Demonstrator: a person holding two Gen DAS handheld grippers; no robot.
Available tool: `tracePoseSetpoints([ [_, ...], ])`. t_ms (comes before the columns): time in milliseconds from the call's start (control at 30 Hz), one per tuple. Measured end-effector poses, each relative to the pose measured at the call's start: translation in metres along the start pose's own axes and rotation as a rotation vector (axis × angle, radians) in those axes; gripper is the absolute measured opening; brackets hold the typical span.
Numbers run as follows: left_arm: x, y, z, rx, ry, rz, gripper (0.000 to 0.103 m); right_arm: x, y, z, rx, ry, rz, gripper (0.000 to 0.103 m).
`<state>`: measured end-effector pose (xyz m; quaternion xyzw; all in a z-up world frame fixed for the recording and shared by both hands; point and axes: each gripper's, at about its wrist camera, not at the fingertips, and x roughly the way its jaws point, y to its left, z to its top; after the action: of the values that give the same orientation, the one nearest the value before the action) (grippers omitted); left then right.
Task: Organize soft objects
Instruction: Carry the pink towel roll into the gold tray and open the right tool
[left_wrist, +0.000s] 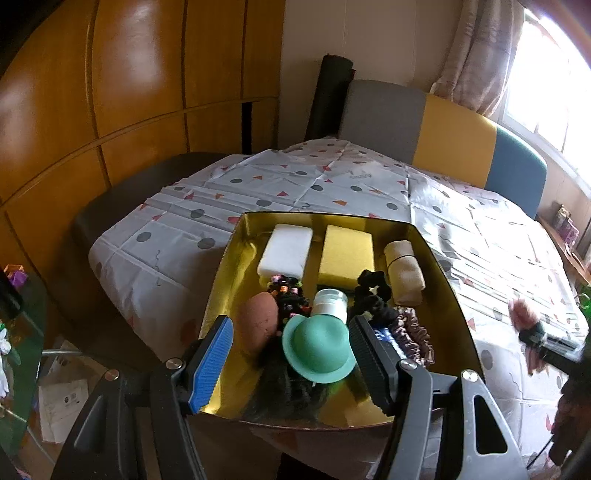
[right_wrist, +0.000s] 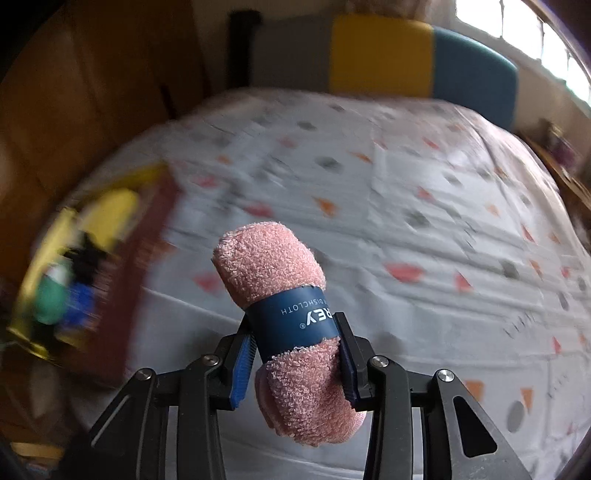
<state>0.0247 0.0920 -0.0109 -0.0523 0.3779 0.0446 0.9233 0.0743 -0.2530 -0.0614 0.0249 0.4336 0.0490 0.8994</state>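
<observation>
Left wrist view looks down on a desk (left_wrist: 295, 184) under a pale cloth printed with grey dots and red triangles (creased in a grid of fold lines). On it sits a gold-lined tray (left_wrist: 443, 266) holding a white sponge (left_wrist: 285, 251), a yellow sponge (left_wrist: 346, 256), a beige rolled cloth (left_wrist: 403, 271), black scrunchies (left_wrist: 371, 295) and a green toy hat (left_wrist: 317, 349). The left tongs (left_wrist: 291, 365) hang released above the tray's near end, gripping nothing. Glossy wooden wardrobe doors (left_wrist: 129, 92) fill the wall behind, a grey, yellow and blue chair back (left_wrist: 454, 140) stands at the far edge, and a curtained window (left_wrist: 535, 74) glares beyond. The right tongs (right_wrist: 297, 362) are clenched on a pink rolled dishcloth (right_wrist: 269, 266) with a navy paper band, raised over bare cloth to the tray's right.
</observation>
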Motion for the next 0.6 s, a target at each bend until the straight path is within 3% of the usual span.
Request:
tracePoseSetpoints([
  [300, -0.002, 0.022, -0.002, -0.052, -0.010, 0.022, 0.066, -0.005, 0.130, 0.041, -0.147, -0.022, 0.223, 0.040],
  [433, -0.005, 0.026, 0.000, -0.058, -0.016, 0.034, 0.066, 0.024, 0.174, 0.044, -0.172, 0.040, 0.229, 0.042],
  [600, -0.006, 0.025, 0.001, -0.041, -0.015, 0.068, 0.067, 0.055, 0.198, 0.033, -0.231, 0.084, 0.149, 0.046],
])
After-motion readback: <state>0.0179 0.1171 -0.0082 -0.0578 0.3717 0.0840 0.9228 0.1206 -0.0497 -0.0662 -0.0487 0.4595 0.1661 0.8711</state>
